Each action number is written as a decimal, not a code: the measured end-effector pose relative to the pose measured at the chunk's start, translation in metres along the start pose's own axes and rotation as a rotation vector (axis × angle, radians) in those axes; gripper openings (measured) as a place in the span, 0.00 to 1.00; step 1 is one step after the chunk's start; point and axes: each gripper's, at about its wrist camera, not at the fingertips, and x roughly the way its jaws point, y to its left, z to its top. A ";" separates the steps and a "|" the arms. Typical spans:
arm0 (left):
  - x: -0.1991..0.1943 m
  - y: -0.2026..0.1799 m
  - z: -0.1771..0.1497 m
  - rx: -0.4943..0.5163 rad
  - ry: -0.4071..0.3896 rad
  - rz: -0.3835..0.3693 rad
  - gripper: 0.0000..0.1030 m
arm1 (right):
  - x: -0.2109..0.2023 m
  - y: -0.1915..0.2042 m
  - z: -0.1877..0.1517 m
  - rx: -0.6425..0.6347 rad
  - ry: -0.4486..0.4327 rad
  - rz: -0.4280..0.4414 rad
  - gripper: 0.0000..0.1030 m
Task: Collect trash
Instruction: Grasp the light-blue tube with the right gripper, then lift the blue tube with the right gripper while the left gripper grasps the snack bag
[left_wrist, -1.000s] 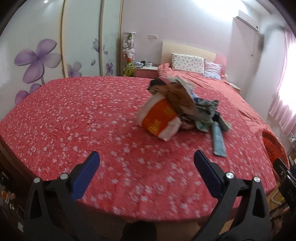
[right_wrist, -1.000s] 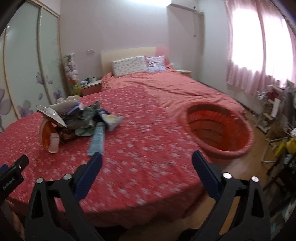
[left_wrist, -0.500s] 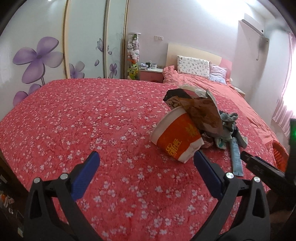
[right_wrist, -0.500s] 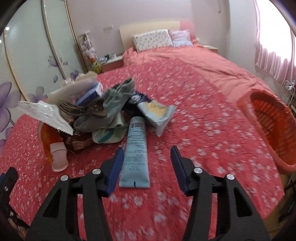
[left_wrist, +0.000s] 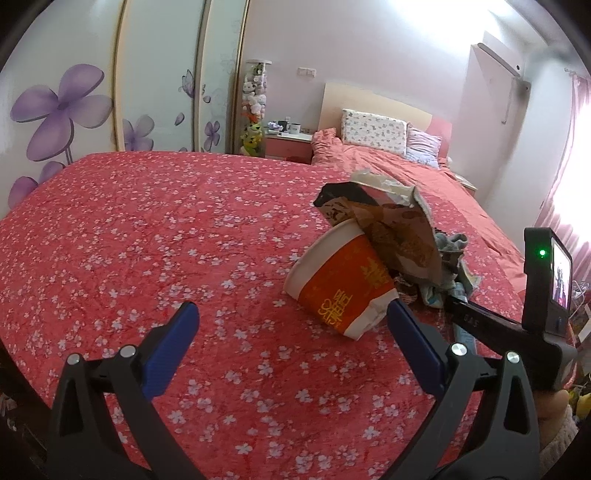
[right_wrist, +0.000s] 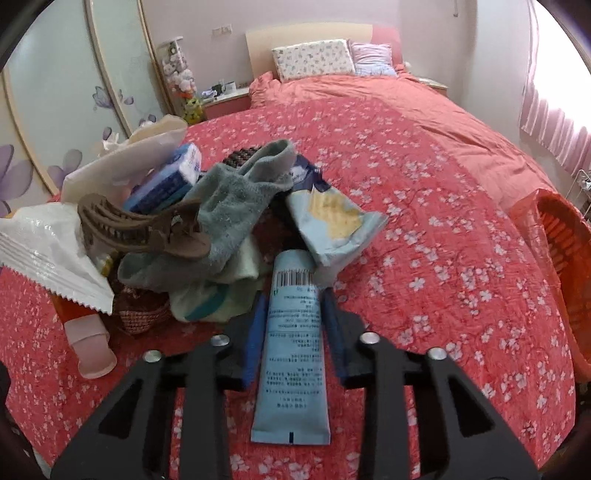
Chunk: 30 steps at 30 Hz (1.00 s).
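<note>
The pale blue tube (right_wrist: 291, 354) lies flat on the red flowered bedspread (right_wrist: 443, 229), its crimped end toward the camera and its cap end tucked under the pile of trash. The right gripper (right_wrist: 292, 295) straddles it: a blue finger runs along each side of the tube, the jaws are closing, and the pads sit right at the tube's edges, though whether they already press on it cannot be told.

Just beyond lies the heap: a grey sock (right_wrist: 236, 206), a brown hair claw (right_wrist: 136, 229), a blue-and-white carton (right_wrist: 166, 181), a light blue snack wrapper (right_wrist: 332, 218), a white crinkled wrapper (right_wrist: 48, 254) and a pale green cloth (right_wrist: 218, 291). A small pink cup (right_wrist: 92, 350) rests on its side to the left. At the far right edge an orange basket (right_wrist: 565, 258) stands beside the bed.

In the left wrist view the left gripper (left_wrist: 291, 314) hangs above the bedspread with its jaws spread wide and nothing between them. An orange paper cup (left_wrist: 340, 284) lies tipped over just ahead of its right finger, under a brown crumpled bag (left_wrist: 391, 225)
</note>
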 end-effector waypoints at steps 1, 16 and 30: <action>-0.001 -0.001 0.001 0.001 -0.005 -0.005 0.96 | -0.001 -0.003 -0.001 0.005 0.001 0.011 0.28; -0.017 -0.044 0.029 -0.005 -0.037 -0.099 0.93 | -0.056 -0.045 -0.038 0.043 -0.032 0.024 0.28; 0.042 -0.074 0.062 0.007 0.089 -0.046 0.38 | -0.066 -0.078 -0.042 0.074 -0.048 -0.020 0.28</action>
